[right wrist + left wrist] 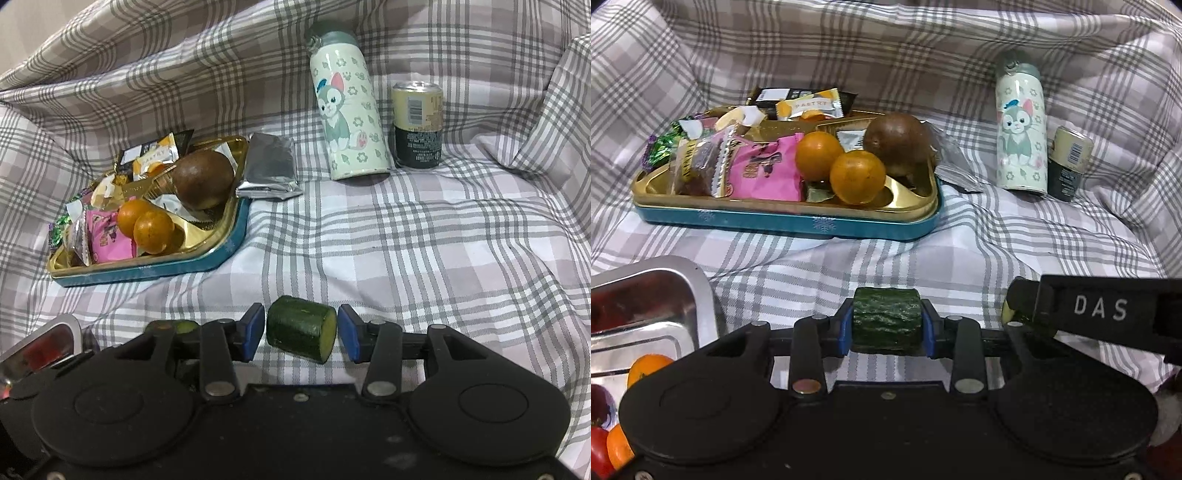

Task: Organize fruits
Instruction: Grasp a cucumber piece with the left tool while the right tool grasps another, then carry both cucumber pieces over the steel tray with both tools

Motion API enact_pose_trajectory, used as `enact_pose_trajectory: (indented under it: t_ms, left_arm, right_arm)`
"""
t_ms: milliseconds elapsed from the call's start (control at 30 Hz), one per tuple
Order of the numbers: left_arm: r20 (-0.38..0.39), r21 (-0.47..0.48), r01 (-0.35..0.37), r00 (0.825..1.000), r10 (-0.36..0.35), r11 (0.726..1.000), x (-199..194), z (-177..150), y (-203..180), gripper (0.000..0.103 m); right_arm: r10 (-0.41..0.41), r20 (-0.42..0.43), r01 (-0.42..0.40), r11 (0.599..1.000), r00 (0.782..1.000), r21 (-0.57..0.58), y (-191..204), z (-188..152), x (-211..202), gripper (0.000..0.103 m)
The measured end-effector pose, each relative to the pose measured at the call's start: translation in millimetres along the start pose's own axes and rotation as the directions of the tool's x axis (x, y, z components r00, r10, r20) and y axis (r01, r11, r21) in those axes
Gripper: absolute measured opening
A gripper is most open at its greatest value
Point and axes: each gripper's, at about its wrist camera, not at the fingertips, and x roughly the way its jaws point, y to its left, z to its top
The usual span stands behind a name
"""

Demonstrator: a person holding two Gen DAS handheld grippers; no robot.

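My left gripper (887, 328) is shut on a dark green cucumber piece (886, 319), held above the checked cloth. My right gripper (301, 334) is open around a second cucumber piece (301, 330) that lies between its blue pads (255, 328) with gaps on both sides. The right gripper also shows at the right edge of the left wrist view (1108, 314). Two oranges (838, 162) and a brown round fruit (897, 142) sit in the gold and teal tin tray (790, 218) among snack packets. A silver metal tray (646, 302) at the lower left holds an orange and red fruits.
A cat-print bottle (347, 110) and a small can (417, 123) stand at the back right. A silver foil packet (271, 171) lies beside the tin tray. Checked cloth (443, 240) covers the surface and rises in folds at the back and sides.
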Motion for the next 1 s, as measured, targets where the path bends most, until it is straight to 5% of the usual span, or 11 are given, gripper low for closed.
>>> enact_pose_trajectory:
  t_ms: [500,867,1000]
  left_arm:
    - [0.021,0.023,-0.027,0.999,0.027,0.999,-2.0,-4.0,-2.8,0.044]
    - [0.024,0.026,-0.03,0.999,0.03,0.999,-3.3,-3.7,-2.8,0.044]
    - [0.024,0.026,-0.039,0.999,0.038,0.999,-3.9,-4.0,-2.2,0.044]
  right_arm:
    - [0.029,-0.083,-0.023,0.997,0.996,0.074,-7.7,-1.7,15.6,0.05]
    - [-0.03,0.029,0.029,1.0,0.999,0.012,-2.0,-0.8,0.1,0.038]
    - [-0.043,0.008,0.043,0.999,0.999,0.004,-2.2,-0.2,4.8,0.038]
